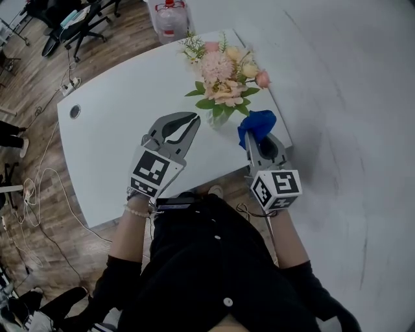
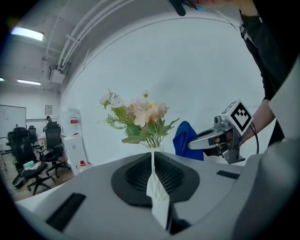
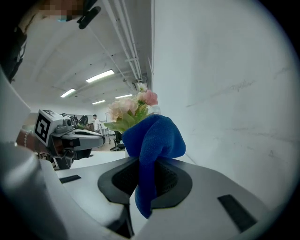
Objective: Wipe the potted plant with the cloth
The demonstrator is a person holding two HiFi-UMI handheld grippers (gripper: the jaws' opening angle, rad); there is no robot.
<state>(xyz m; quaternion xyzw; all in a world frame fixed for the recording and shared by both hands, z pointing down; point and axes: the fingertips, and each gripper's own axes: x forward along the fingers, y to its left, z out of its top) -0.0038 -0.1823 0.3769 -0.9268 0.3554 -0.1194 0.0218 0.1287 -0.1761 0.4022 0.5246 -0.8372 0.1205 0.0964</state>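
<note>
Now, at your far left the wooden floor (image 1: pixel 39 84) carries loose cables (image 1: pixel 35 194) at 9 o'clock and office chairs (image 1: pixel 71 26) at 11 o'clock of the head view. The white table (image 1: pixel 110 149) runs across the middle of that view, with a round hole (image 1: pixel 75 111) near its left end.

Your left gripper (image 1: pixel 193 120) hangs over the table just left of centre and points toward 1 o'clock. Its jaws are together, tip to tip, and nothing sits between them; its own view shows only a thin seam where they meet.

A water bottle (image 1: pixel 170 19) stands beyond the table at 12 o'clock. The potted plant (image 1: pixel 224 81), a bunch of pink and cream flowers with green leaves in a clear vase, stands upright near the table's far right edge, at 1 o'clock from your left gripper and well clear of it.

Your right gripper (image 1: pixel 259 144) is clamped on the blue cloth (image 1: pixel 257 123). The cloth bunches up above the jaws and a tail of it hangs below them. It sits just beside the plant, at 4 o'clock from the blooms and level with the vase; whether it touches the leaves cannot be told.

A plain grey wall (image 1: pixel 350 97) fills your right side.
</note>
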